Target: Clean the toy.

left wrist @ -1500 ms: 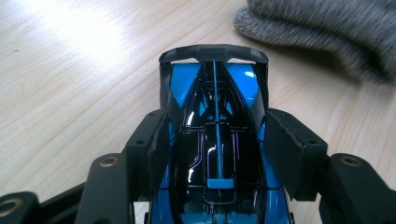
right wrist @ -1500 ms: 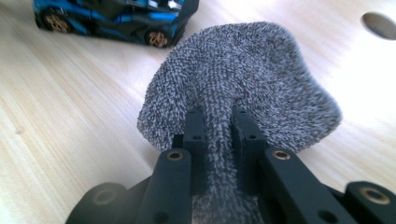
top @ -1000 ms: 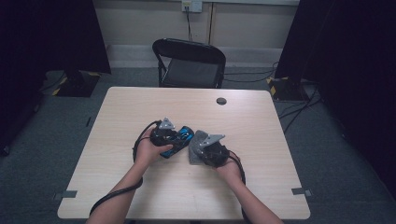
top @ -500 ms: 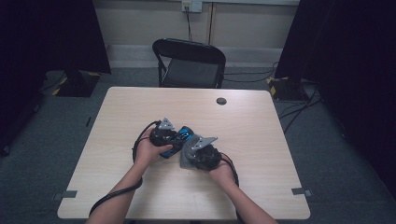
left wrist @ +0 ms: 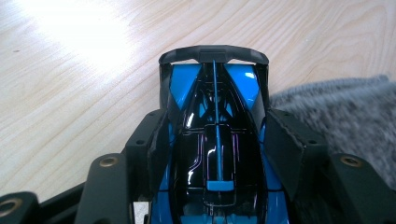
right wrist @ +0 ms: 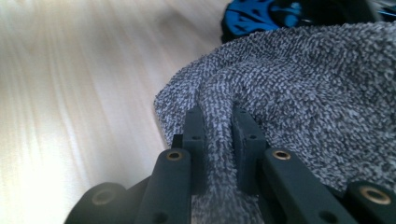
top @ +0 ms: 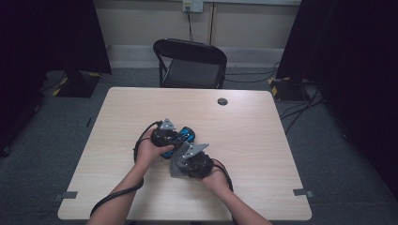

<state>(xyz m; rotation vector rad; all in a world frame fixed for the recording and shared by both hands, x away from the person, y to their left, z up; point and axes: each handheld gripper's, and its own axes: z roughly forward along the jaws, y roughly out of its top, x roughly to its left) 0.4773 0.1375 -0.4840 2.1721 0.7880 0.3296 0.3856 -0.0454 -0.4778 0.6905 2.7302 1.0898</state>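
Toy car (left wrist: 215, 140) clamped by its sides in the left gripper (left wrist: 215, 154) near the table's (top: 281, 154) middle to hold it steady, grey cloth (right wrist: 299, 79) pinched tight in the right gripper (right wrist: 218, 140) beside it, seemingly for wiping.

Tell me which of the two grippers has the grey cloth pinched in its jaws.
The right gripper: its jaws pinch a fold of the grey cloth. The left gripper instead clamps the blue and black toy car.
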